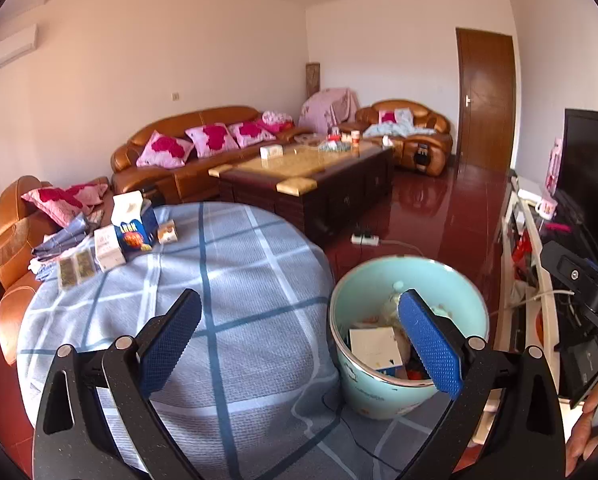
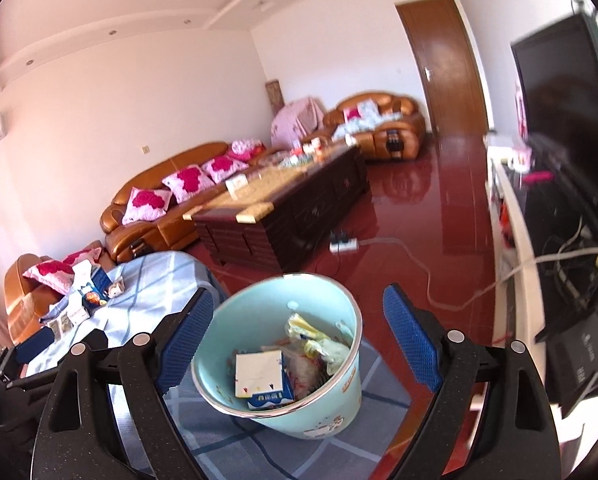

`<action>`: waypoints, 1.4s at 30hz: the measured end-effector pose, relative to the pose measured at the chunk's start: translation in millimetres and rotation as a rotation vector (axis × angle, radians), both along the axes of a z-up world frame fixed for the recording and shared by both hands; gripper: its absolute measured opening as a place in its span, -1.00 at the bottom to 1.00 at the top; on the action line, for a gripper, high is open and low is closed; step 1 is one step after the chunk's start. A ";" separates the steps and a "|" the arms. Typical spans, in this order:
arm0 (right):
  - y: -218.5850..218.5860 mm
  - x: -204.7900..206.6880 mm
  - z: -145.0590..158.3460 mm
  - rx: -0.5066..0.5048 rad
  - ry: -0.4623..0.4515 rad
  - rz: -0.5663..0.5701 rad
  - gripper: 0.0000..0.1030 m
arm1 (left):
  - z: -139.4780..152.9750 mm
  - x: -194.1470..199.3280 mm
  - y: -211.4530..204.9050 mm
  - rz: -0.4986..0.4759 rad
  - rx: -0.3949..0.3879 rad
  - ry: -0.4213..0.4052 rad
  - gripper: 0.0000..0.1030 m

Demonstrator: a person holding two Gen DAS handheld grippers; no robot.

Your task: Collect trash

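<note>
Both wrist cams look forward and slightly down past their own fingers into the room. Left cam sits over the near tabletop [image 1: 227, 280], bin [image 1: 383, 392] to its right. Right cam sits closer to the bin [image 2: 323, 412], tabletop [image 2: 155, 284] left. Shared: bin, tabletop, sofa [image 1: 187, 152], coffee table [image 2: 291, 200], door [image 1: 485, 100].

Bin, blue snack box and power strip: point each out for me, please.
Bin [image 2: 341, 396], right wrist view, on its outer wall.
Blue snack box [image 1: 137, 228], left wrist view, on its printed front face.
Power strip [image 2: 343, 245], right wrist view, on its white top.
</note>
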State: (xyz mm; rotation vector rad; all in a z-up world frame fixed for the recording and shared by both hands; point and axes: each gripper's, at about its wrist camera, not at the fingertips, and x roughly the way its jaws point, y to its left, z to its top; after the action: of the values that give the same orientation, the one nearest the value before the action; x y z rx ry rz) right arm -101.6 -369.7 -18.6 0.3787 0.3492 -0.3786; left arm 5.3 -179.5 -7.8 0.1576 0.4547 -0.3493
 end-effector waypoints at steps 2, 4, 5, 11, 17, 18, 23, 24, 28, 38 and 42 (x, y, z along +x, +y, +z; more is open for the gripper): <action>9.0 -9.9 12.5 -0.038 -0.037 -0.010 0.70 | 8.8 -9.7 5.9 -0.003 -0.012 -0.041 0.89; 13.9 -18.4 21.3 -0.072 -0.062 -0.022 0.73 | 17.5 -17.9 10.6 -0.009 -0.029 -0.072 0.89; 15.4 -20.6 24.6 -0.082 -0.067 -0.024 0.74 | 20.7 -20.4 12.7 -0.011 -0.037 -0.081 0.89; 16.8 -35.4 33.7 -0.100 -0.113 -0.061 0.75 | 33.4 -35.7 19.0 -0.032 -0.064 -0.133 0.89; 16.6 -39.5 35.6 -0.101 -0.126 -0.069 0.76 | 35.8 -42.9 18.9 -0.046 -0.071 -0.143 0.89; 16.6 -39.7 35.8 -0.100 -0.127 -0.069 0.76 | 36.2 -43.8 18.9 -0.047 -0.073 -0.143 0.89; 18.0 -41.1 36.2 -0.105 -0.136 -0.073 0.76 | 37.8 -45.2 19.8 -0.052 -0.077 -0.155 0.89; 19.7 -41.4 36.0 -0.107 -0.136 -0.073 0.76 | 37.7 -45.7 19.5 -0.053 -0.077 -0.155 0.89; 22.4 -41.3 34.7 -0.109 -0.132 -0.069 0.76 | 36.6 -46.1 18.9 -0.056 -0.074 -0.149 0.89; 25.4 -40.2 31.9 -0.101 -0.126 -0.057 0.76 | 36.8 -45.4 20.0 -0.047 -0.070 -0.144 0.89; 26.4 -37.1 30.5 -0.099 -0.119 -0.045 0.76 | 35.2 -45.5 21.4 -0.043 -0.067 -0.144 0.89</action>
State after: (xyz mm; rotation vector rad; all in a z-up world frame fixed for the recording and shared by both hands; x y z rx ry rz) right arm -138.7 -343.3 11.9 0.3113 0.2056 -0.4140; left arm -40.2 -158.2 27.4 0.1266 0.2973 -0.3916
